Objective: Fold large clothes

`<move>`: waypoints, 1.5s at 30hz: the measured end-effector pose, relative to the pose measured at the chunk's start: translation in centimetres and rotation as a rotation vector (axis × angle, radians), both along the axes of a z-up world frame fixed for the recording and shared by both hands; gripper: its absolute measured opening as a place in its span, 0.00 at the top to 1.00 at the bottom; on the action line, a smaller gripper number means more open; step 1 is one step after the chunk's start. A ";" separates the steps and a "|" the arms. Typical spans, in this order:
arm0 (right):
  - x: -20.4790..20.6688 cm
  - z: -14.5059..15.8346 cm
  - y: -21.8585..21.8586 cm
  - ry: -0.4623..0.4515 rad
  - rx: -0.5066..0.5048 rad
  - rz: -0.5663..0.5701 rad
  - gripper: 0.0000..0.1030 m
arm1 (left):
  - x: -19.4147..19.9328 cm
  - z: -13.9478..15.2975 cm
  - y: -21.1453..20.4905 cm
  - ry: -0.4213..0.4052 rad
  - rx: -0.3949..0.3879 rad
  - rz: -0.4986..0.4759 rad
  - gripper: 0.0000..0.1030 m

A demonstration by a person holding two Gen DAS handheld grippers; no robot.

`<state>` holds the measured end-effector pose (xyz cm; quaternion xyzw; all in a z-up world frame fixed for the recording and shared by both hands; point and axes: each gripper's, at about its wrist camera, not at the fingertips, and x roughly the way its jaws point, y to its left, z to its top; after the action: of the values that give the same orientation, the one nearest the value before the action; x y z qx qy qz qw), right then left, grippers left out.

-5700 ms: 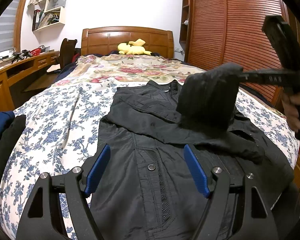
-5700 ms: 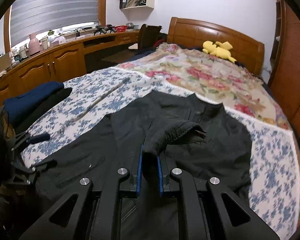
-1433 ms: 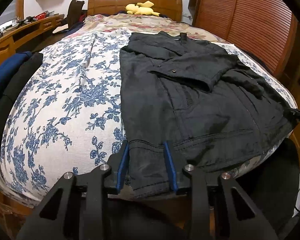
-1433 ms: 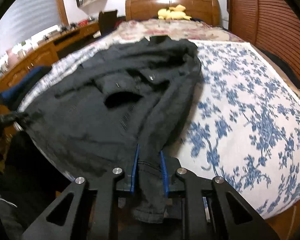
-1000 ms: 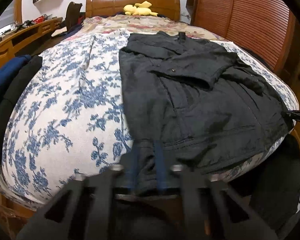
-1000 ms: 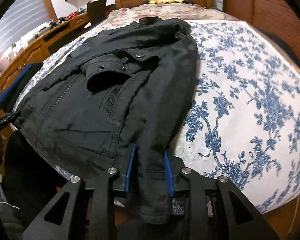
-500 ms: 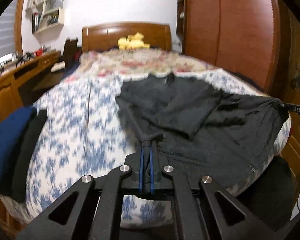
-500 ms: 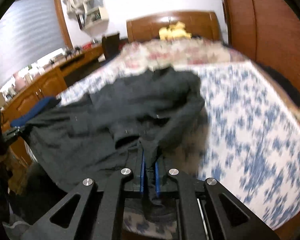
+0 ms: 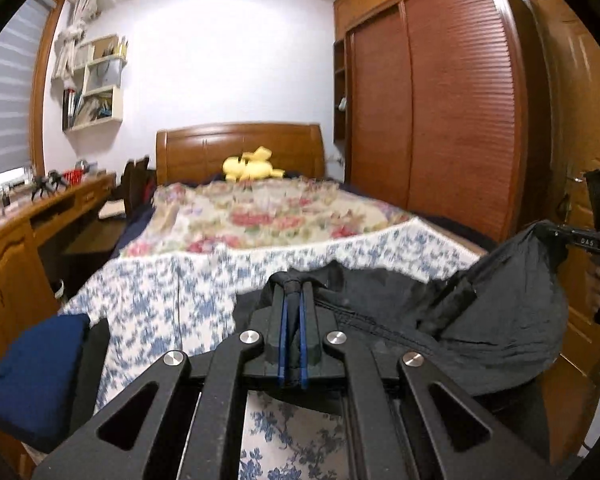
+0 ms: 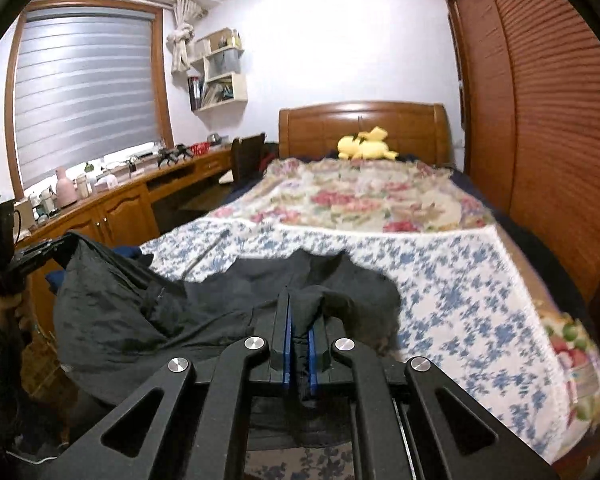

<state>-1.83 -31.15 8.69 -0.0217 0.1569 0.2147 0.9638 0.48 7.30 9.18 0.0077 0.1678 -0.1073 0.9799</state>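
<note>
The jacket [image 9: 500,320] is held up by its hem over the foot of the bed [image 9: 148,300], the collar end resting on the blue-flowered sheet [image 10: 460,280]. The left gripper [image 9: 294,296] is closed tight on one hem corner, cloth pinched between its blue pads [image 9: 284,332]. The right gripper [image 10: 300,312] is likewise clamped on the other corner, a fold of cloth bunched between its jaws.

The chief risk is judged to be the heavy cloth sagging between the two grips: a deep belly hangs there, and if the hem is carried toward the collar unevenly, the fold may be laid crooked or the folded-in sleeves may be dragged open. A slip could also be caused by the small bite taken at each corner; the weight of the garment might pull a corner free. If the collar end is tugged, the whole jacket could be slid down off the bed.

The floral quilt [image 10: 364,196] lies well beyond the collar and is not in the way. The wardrobe [image 9: 440,120] stands close along one side, the desk [image 10: 112,204] along the other. A navy pile [image 9: 32,376] sits at the bed's near corner, just beside the left gripper, and could be brushed. The yellow toy [image 10: 364,144] is far off at the headboard.
</note>
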 end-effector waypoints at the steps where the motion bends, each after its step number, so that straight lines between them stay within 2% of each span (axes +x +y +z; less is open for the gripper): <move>1: -0.7 0.3 -0.2 -0.012 -0.010 -0.001 0.95 | -0.5 0.8 -0.1 -0.013 0.003 -0.010 0.95; 7: -6.2 1.3 -2.6 -0.082 0.013 -0.011 0.95 | -3.0 3.4 0.0 -0.087 -0.004 -0.011 0.95; 12: -5.5 -1.9 -2.0 -0.057 -0.037 -0.035 0.95 | -0.4 1.4 0.5 -0.033 -0.018 0.015 0.95; 15: -2.9 -4.1 -1.0 -0.007 -0.051 -0.058 0.95 | 2.8 -1.2 0.6 0.024 -0.016 0.039 0.95; 20: 4.1 -6.9 0.4 0.056 -0.051 -0.101 0.95 | 8.2 -4.4 0.9 0.078 -0.044 0.067 0.95; 27: 13.3 -6.9 2.1 0.039 -0.080 -0.181 0.95 | 14.5 -5.6 0.8 0.086 0.002 0.111 0.95; 30: 17.2 -7.1 3.1 0.038 -0.079 -0.200 0.95 | 16.7 -6.1 0.7 0.092 -0.003 0.090 0.95; 33: 20.6 -8.6 4.9 0.055 -0.099 -0.222 0.95 | 19.0 -7.1 0.2 0.088 0.012 0.106 0.95; 37: 23.9 -10.5 6.9 0.095 -0.127 -0.228 0.95 | 21.1 -9.0 0.3 0.102 -0.026 0.096 0.95; 45: 26.7 -12.1 9.3 0.170 -0.177 -0.250 0.94 | 23.9 -12.6 -0.3 0.142 0.012 0.072 0.94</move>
<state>24.91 -21.82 -3.43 -0.0684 0.2574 0.0797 0.9606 24.37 6.99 -3.38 -0.0004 0.2375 -0.0712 0.9688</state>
